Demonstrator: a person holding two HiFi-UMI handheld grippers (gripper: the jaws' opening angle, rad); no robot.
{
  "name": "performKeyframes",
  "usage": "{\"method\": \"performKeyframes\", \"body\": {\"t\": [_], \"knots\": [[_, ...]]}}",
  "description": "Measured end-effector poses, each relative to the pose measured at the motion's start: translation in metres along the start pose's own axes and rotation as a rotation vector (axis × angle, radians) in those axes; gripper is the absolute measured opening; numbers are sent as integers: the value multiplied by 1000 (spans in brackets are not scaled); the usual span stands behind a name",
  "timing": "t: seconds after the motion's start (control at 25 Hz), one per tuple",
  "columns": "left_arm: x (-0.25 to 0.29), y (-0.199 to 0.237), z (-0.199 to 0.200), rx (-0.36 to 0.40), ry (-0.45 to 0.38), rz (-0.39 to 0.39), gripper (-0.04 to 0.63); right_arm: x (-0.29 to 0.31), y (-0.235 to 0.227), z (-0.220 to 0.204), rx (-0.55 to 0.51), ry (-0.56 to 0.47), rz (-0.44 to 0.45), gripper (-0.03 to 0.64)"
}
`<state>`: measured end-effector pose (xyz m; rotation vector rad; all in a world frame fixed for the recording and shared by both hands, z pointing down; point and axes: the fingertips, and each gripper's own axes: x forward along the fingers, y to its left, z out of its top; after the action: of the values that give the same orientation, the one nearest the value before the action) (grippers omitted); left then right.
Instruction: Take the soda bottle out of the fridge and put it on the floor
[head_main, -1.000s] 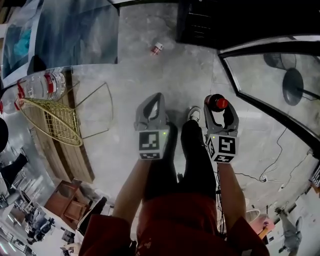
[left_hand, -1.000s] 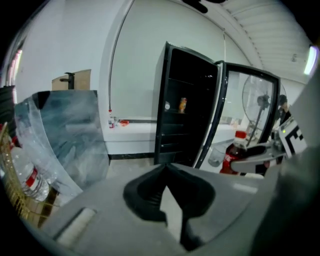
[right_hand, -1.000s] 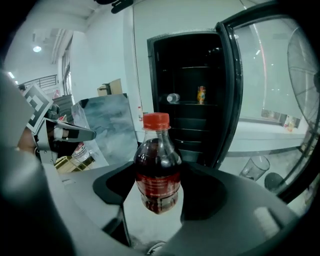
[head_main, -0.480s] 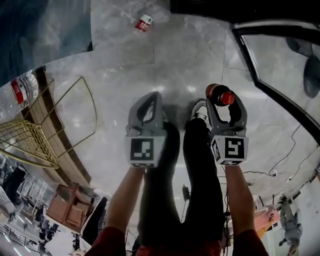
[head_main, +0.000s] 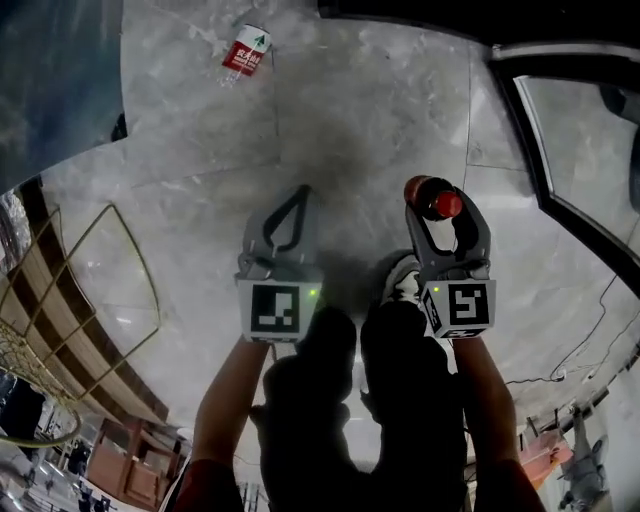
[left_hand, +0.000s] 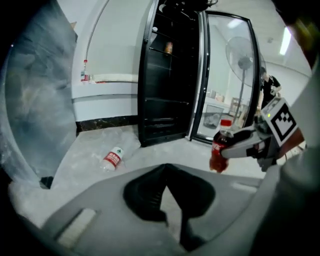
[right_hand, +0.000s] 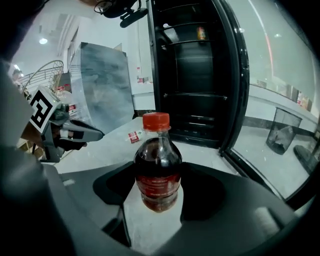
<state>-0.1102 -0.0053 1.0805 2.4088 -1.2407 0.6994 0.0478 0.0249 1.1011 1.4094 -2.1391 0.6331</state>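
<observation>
Removal from the fridge (left_hand: 167, 75) is complete: the soda bottle (right_hand: 157, 162) is outside it, upright and clamped at its body between the jaws of the right tongs (head_main: 437, 205), to the right of the scene, just beyond the person's shoe. In the left gripper view its base appears clear of the floor (head_main: 350, 110), so the set-down and release are judged outstanding. The left tongs (head_main: 299, 192) are closed tip to tip with nothing between them, held level with the right pair, well apart from the bottle. Containers: the soda bottle carries its red cap and dark drink up to the shoulder. The fridge door stands open; its visible shelves are bare except one small item (right_hand: 201, 33) high up. A clear, red-labelled bottle (head_main: 245, 50) lies on its side on the far floor; its contents cannot be made out.
</observation>
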Motion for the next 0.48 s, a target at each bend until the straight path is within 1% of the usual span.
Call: {"method": "performKeyframes", "body": {"t": [0.08, 0.16, 0.28, 0.4, 0.48], "knots": [[21, -2, -18, 15, -4, -25, 0, 25, -8, -17, -12, -18, 1, 287], [42, -4, -37, 52, -6, -42, 0, 48, -15, -28, -32, -48, 0, 287], [60, -9, -61, 95, -29, -53, 0, 78, -13, -42, -50, -83, 31, 287], [71, -13, -69, 108, -65, -65, 0, 99, -10, -46, -65, -113, 47, 287], [74, -11, -70, 105, -99, -52, 0, 106, -9, -45, -72, -139, 52, 287]]}}
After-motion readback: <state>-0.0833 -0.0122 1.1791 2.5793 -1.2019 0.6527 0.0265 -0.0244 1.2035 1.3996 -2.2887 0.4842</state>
